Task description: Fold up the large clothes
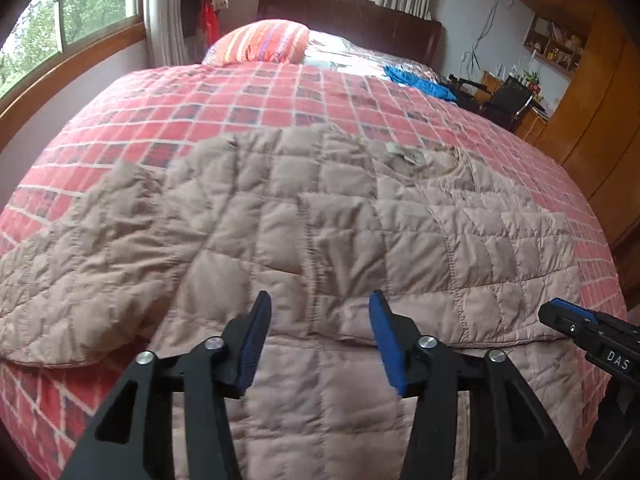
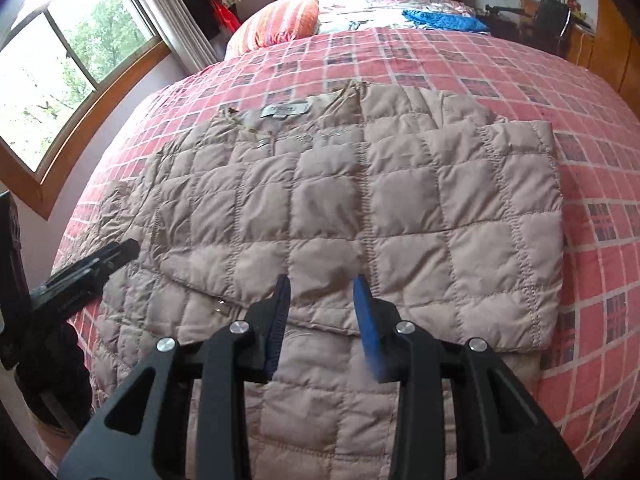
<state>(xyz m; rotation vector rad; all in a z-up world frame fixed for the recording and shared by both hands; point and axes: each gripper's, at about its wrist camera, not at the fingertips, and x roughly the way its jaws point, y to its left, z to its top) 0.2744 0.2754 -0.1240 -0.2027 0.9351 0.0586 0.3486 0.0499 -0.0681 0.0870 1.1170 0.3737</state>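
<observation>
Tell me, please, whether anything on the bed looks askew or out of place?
The beige quilted jacket is only partly folded: its right side lies tucked over the body, while the left sleeve sprawls outward, rumpled, towards the bed's edge. A blue garment lies loose near the striped pillow.

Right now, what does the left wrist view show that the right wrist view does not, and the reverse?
Left wrist only: the wooden shelf on the right wall.

Right wrist only: the jacket's right sleeve, folded across its front.

Both: the beige quilted jacket on the red plaid bedspread, striped pillow, blue cloth, and each open hand-held gripper.
</observation>
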